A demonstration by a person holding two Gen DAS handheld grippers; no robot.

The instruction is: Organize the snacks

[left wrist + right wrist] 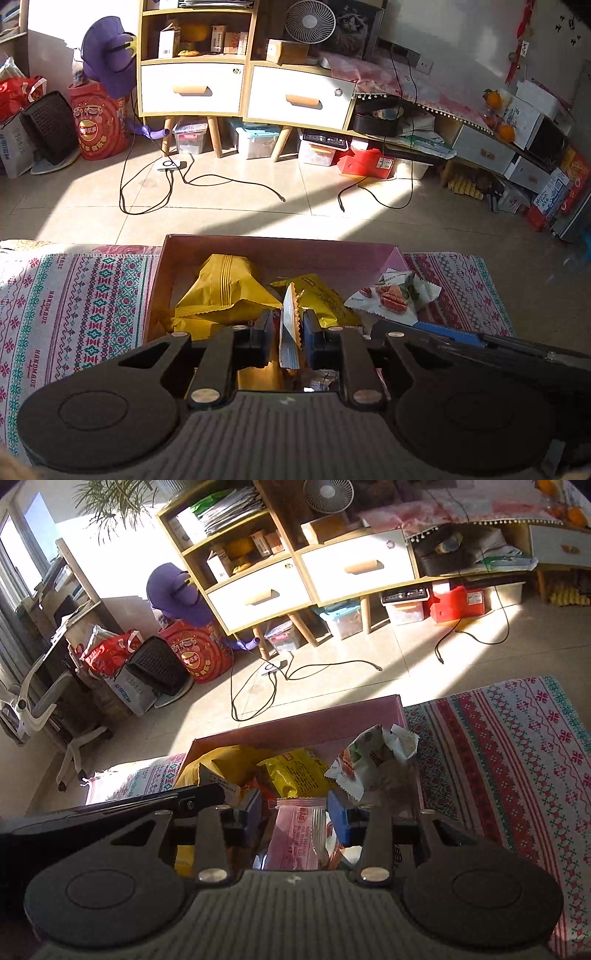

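1. The box [280, 246] is showing pink walls.
2. The cloth [85, 295] is showing red and teal cross-stitch bands on white.
3. The big packet [221, 284] is showing plain yellow with ribbed lines.
4. The small packet [290, 332] between the left jaws is showing white with an orange zigzag edge.
5. The nut packet [393, 297] is showing white and green with brown nuts.
6. The wafer packet [301, 834] is showing pink with white print.
7. The left gripper [286, 338] is showing 1 black pad and 1 blue.
8. The drawers [192, 88] are showing white fronts with tan handles.
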